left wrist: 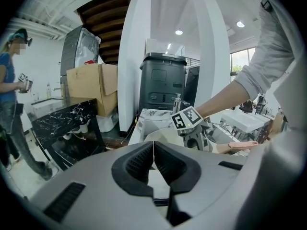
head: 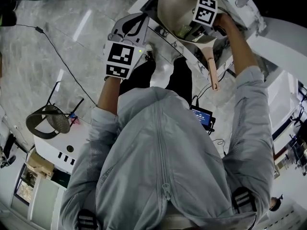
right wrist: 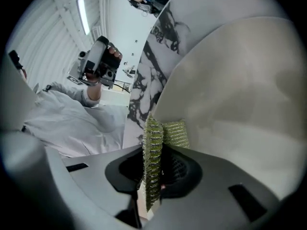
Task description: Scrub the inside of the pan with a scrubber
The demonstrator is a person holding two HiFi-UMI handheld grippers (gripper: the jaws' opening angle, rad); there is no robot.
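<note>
Two grippers, head view: left gripper (head: pixel 130 25) beside pan (head: pixel 173 4), outside rim; right gripper (head: pixel 188 28) inside bowl, pinkish handle trailing toward person.
Left gripper view: jaws pressed together, nothing between.
Right gripper view: jaws clamped on scrubber (right wrist: pixel 153 162), ribbed, yellow-green, tip at pale inner wall; bare wall ahead.

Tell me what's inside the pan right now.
The right tool reaches into the pan, shut on a green scrubber at its pale inner wall. The wall in view looks bare. In the head view the tool covers part of the pan's floor.
</note>
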